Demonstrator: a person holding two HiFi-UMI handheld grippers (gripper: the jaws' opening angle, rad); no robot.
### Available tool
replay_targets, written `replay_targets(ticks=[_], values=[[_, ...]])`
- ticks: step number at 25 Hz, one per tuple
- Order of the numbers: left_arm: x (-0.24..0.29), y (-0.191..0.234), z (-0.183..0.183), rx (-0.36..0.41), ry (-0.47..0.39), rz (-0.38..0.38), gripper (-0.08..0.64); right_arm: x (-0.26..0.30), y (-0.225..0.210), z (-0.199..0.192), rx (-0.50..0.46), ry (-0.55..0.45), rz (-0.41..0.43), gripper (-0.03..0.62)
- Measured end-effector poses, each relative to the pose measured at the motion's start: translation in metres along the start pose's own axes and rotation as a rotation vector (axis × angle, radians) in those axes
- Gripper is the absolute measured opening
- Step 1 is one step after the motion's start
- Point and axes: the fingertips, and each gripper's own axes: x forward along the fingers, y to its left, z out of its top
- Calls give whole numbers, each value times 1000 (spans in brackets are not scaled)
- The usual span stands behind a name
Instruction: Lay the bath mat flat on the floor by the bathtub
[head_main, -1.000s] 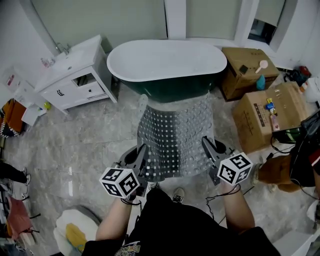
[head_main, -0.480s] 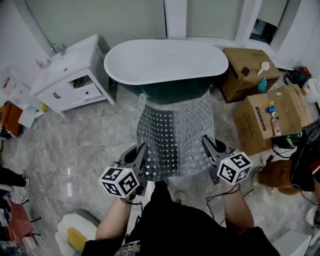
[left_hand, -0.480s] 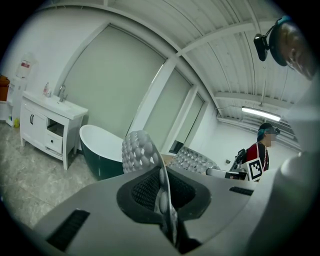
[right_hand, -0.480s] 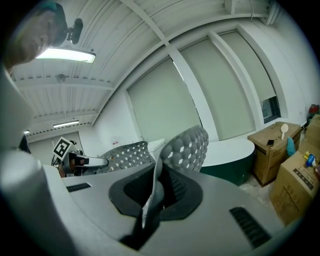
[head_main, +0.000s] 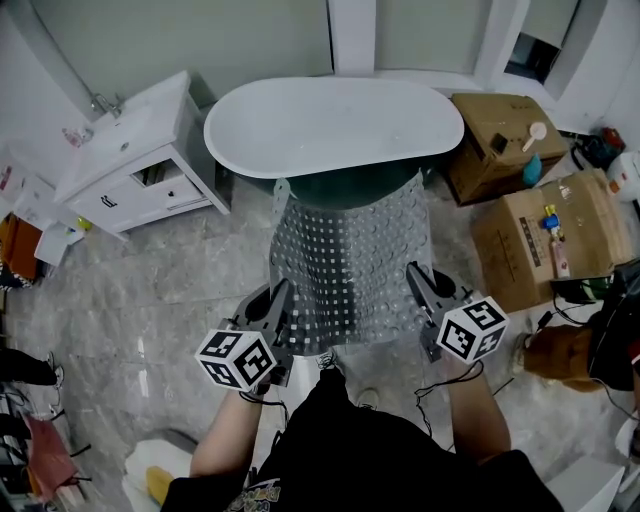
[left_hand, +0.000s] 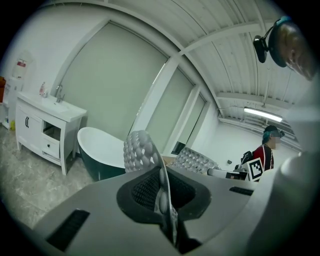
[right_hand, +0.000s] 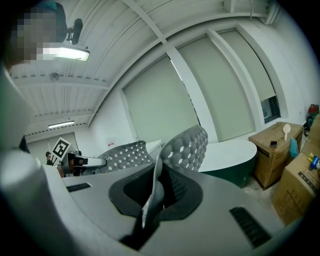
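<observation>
**A:** Grey rubbery bath mat (head_main: 345, 270), all little holes and bumps. Where's it at right now?

**B:** Off the floor (head_main: 180, 270), stretched out in front of the person between both grippers. The far edge reaches the dark green side of the bathtub (head_main: 335, 125); can't tell if it touches.

**A:** And the grips?

**B:** The left gripper (head_main: 283, 300) is pinching the near-left corner and the right gripper (head_main: 415, 285) the near-right one. In each gripper view the jaws are squeezed tight on the mat's edge, and the mat curls up past them.

**A:** Anything else around?

**B:** White vanity (head_main: 130, 150) left of the bathtub, cardboard boxes (head_main: 545, 240) on the right.
</observation>
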Motion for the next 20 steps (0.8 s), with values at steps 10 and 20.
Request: replay_targets(ticks=[10, 20], values=[[35, 67, 39, -15, -2, -8, 29, 77, -7, 21, -7, 18, -26, 31], [52, 146, 71, -37, -33, 10, 29, 153, 9, 30, -44, 35, -42, 31]])
